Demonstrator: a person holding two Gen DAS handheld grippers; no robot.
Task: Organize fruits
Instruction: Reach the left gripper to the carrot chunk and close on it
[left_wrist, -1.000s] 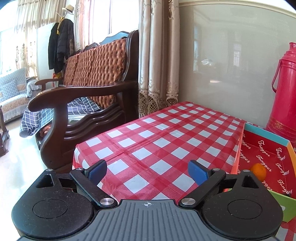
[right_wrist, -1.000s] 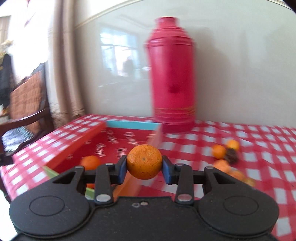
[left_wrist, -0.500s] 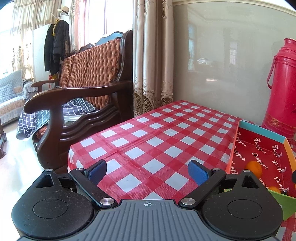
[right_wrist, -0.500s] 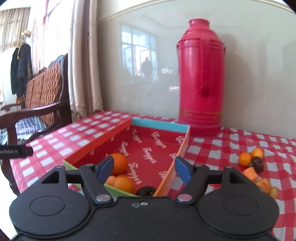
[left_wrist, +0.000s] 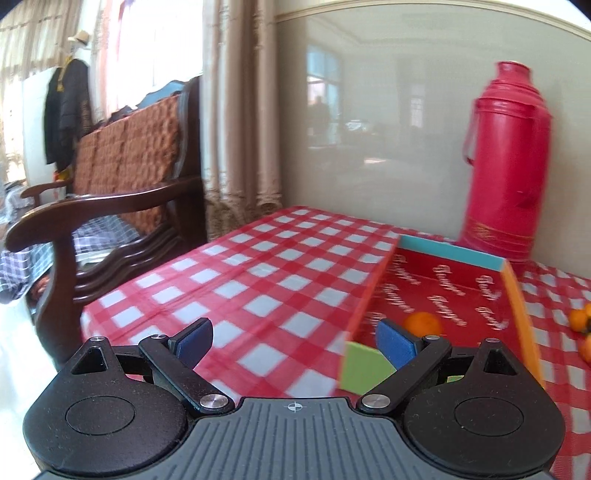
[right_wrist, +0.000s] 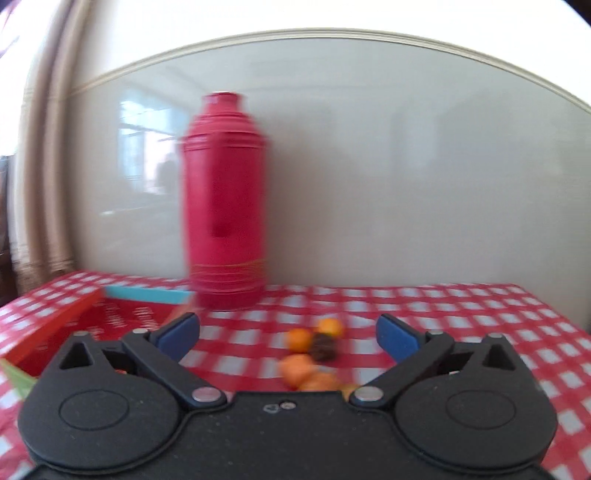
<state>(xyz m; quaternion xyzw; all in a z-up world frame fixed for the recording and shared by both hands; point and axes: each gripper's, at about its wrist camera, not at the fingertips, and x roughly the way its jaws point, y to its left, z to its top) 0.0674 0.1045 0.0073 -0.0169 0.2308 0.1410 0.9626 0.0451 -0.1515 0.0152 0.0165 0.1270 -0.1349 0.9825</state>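
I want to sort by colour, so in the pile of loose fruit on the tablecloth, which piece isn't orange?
The dark brown fruit in the middle of the pile; blur hides what it is. The pieces around it, like the orange fruit touching its left side, are all orange.

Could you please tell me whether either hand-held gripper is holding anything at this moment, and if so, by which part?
Nothing is held. The left hand-held gripper is open over the checked tablecloth. The right hand-held gripper has its jaws opening with nothing between them; the loose oranges lie beyond.

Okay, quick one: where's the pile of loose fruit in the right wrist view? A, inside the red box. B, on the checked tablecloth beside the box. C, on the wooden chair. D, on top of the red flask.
B: the loose fruit lies on the checked tablecloth, right of the red box, in front of the red flask.
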